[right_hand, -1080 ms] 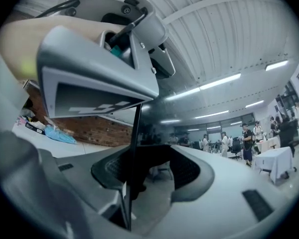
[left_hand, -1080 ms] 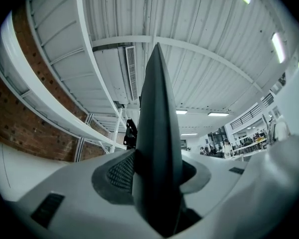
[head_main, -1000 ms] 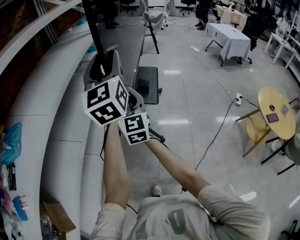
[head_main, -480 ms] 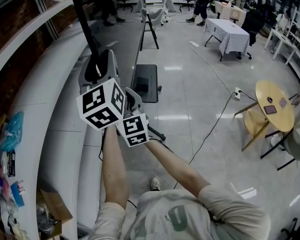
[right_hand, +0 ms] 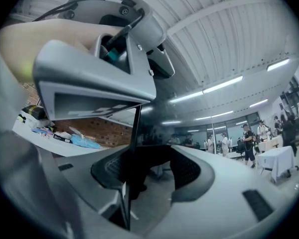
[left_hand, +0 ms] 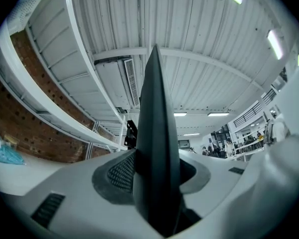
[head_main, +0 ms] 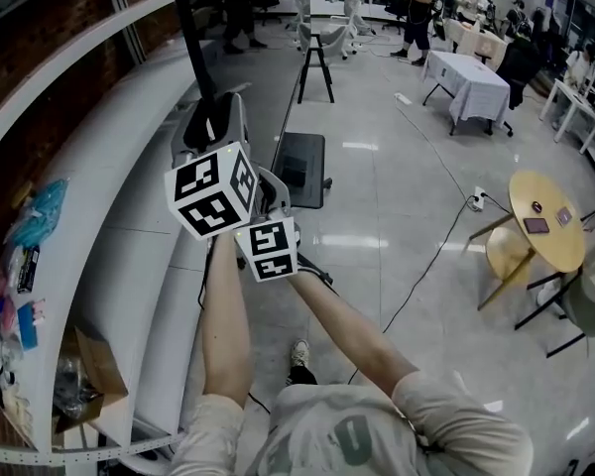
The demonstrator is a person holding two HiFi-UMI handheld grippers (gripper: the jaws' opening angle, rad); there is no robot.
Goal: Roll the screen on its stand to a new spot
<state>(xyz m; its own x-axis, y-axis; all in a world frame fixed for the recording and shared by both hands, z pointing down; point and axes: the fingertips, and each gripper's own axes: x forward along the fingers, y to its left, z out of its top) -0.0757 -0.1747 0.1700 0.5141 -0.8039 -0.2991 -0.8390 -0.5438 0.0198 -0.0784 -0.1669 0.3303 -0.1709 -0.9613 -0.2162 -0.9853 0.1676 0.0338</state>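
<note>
You have both grippers clamped on the near upright edge of the screen (head_main: pixel 192 38), your left gripper (head_main: pixel 214 132) higher and farther out, your right gripper (head_main: pixel 270 201) just below and nearer to you, their marker cubes almost touching. From your head the screen reads as a thin, dark, nearly black slab seen edge-on, rising steeply past the left gripper toward the top of the frame. Its flat dark base plate (head_main: pixel 299 170) lies on the glossy grey floor (head_main: pixel 377 236), just right of the long white curved counter (head_main: pixel 129 196). In the left gripper view the screen (left_hand: pixel 155 148) is a smooth, matte dark blade that tapers upward against the ribbed white ceiling, seated deep between the dark textured pads (left_hand: pixel 120 173), which press on it from both sides. In the right gripper view the screen's (right_hand: pixel 144 133) glossy face shows, mirroring the ceiling lights and the room, with a sharp thin edge on its left; the pads (right_hand: pixel 189 171) close around it there too. A round wooden table (head_main: pixel 547 216) stands well apart on your right.
</note>
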